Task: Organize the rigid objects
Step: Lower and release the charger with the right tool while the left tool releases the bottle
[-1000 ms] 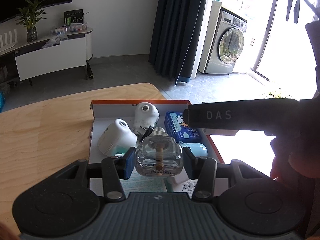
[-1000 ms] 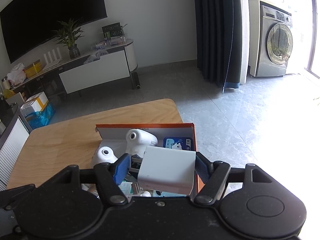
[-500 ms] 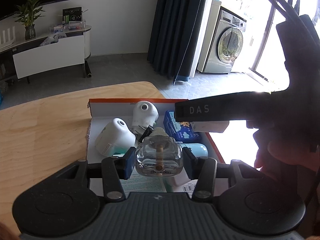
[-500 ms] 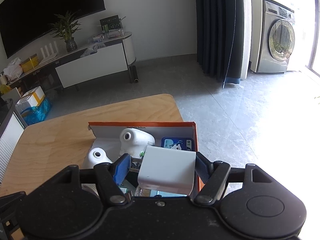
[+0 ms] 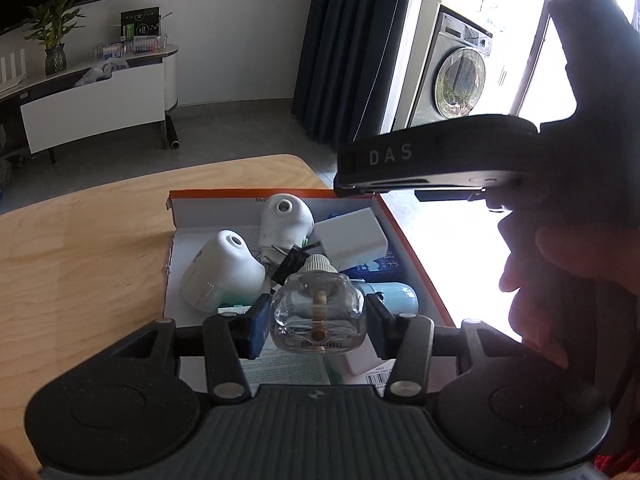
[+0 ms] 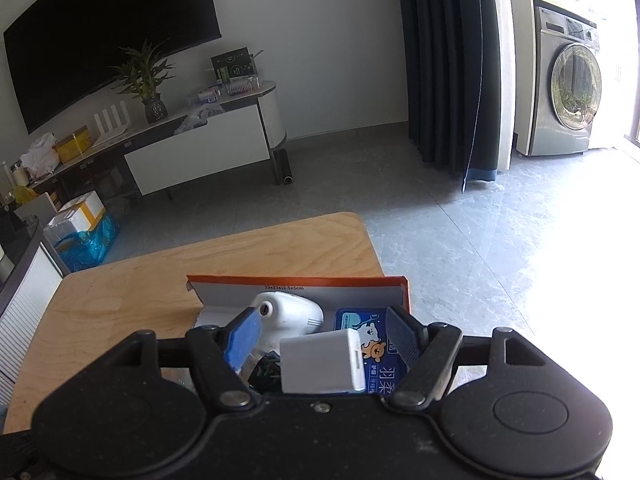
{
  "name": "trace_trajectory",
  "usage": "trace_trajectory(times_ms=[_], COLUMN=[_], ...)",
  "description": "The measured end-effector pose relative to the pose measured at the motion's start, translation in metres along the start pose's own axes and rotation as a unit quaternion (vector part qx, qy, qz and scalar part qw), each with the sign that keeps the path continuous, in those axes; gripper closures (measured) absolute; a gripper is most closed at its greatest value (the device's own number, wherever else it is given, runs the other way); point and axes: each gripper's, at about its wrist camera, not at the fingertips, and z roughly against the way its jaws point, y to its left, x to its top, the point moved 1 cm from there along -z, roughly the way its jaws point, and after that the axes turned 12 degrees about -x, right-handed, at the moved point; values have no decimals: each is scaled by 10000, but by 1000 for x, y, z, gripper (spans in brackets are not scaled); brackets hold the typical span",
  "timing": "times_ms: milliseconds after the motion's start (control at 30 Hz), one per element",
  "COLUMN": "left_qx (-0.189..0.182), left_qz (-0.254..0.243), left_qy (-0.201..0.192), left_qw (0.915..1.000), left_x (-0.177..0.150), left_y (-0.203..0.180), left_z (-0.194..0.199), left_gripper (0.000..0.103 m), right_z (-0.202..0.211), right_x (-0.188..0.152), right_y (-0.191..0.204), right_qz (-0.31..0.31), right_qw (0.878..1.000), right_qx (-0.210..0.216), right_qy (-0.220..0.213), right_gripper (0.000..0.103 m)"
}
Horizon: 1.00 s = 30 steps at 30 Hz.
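Taking the orange-rimmed box as landmark: above its near end, the left gripper clamps a clear glass bottle (smooth, so likely slippery), which could slip and strike the white domes below. Toward the far right, the right gripper, jaws just spread, has freed the white cube, which lies propped on a blue packet and may slide off.

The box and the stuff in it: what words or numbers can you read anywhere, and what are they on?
"DAS": right gripper, on its side.
"33x23x12.5x5cm": orange box, inner flap.
"羽柔": blue pack; its smaller print is too blurred.
Clear bottle, code on its base: too small to read.
Barcode label: unreadable.
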Motion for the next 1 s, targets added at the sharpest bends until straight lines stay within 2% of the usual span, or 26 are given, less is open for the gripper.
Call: trace_trajectory(times_ms=[400, 500, 533, 567, 767, 1000], left_qx=[-217, -144, -109, -75, 172, 534], left_qz=[0, -47, -72, -85, -110, -93], left_qy=[111, 64, 65, 50, -8, -62], left_qw=[9997, 9999, 9999, 9999, 9998, 9985], left_x=[1, 2, 2, 2, 0, -5], left_y=[-12, -18, -20, -21, -26, -31], left_z=[-13, -12, -10, -9, 5, 29], left_gripper=[53, 51, 47, 39, 27, 4], right_z=[40, 49, 52, 54, 70, 96], right_x=[-12, -17, -19, -20, -28, -41], right_y=[-21, -24, -25, -25, -28, -29], right_qz=[-77, -101, -100, -94, -136, -101], right_qw=[9990, 9987, 9986, 9986, 9983, 9978], right_qx=[-347, -384, -391, -393, -400, -429], right_qy=[-267, -327, -338, -337, -395, -497], right_gripper=[19, 19, 18, 18, 17, 16])
